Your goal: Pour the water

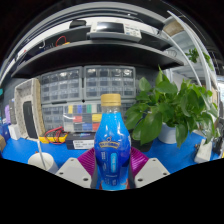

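**Holding a blue bottle upright over the bench**

Looking out along the fingers, I see my gripper (112,165) closed down on a blue bottle (112,148), with a magenta pad (87,161) showing on each side of it and pressed against its body. The jaws are only partly closed, stopped at the width of the bottle. The bottle stands upright between the fingers. It has a yellowish cap (111,100) on top, and a dark blue label (112,146) wraps around its middle.

Beyond the bottle, I make out a blue table top (62,153). A leafy green plant (172,108) sits to the right of the bottle, in a white pot (172,134). To the left, a small white cup (41,160) rests on the blue surface, near my left finger. Farther back on that side lies a yellow and red object (56,136) that I cannot identify. Behind everything, a rack of small drawers (88,85) stands against the back wall, below a long dark shelf (100,43). I cannot tell how much liquid is in the bottle.
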`<state>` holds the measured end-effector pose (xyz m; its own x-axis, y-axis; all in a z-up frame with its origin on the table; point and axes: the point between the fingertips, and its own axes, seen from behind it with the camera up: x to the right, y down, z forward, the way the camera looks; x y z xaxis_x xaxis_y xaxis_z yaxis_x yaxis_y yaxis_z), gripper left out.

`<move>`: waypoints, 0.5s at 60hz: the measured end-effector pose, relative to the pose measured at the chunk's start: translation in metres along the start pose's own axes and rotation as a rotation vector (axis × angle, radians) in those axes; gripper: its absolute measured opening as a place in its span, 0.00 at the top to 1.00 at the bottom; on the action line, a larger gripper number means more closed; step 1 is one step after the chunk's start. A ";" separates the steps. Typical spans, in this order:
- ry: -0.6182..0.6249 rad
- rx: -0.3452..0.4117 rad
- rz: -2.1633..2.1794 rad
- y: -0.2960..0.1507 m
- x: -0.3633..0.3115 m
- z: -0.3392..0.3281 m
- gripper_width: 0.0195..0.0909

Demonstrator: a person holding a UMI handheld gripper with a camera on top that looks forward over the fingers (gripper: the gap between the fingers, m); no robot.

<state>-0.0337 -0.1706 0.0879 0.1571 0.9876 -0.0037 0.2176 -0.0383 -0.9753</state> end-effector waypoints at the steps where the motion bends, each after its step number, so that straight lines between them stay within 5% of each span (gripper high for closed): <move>1: 0.002 0.000 0.006 0.000 0.001 0.000 0.63; 6: -0.010 -0.024 0.034 0.003 0.001 -0.002 0.52; 9: -0.026 -0.066 0.031 0.009 -0.001 -0.006 0.31; 14: -0.013 -0.109 0.000 0.017 0.000 -0.013 0.17; 30: 0.031 -0.204 -0.009 0.041 -0.013 -0.076 0.15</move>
<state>0.0464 -0.1965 0.0643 0.1828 0.9830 0.0145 0.4094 -0.0627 -0.9102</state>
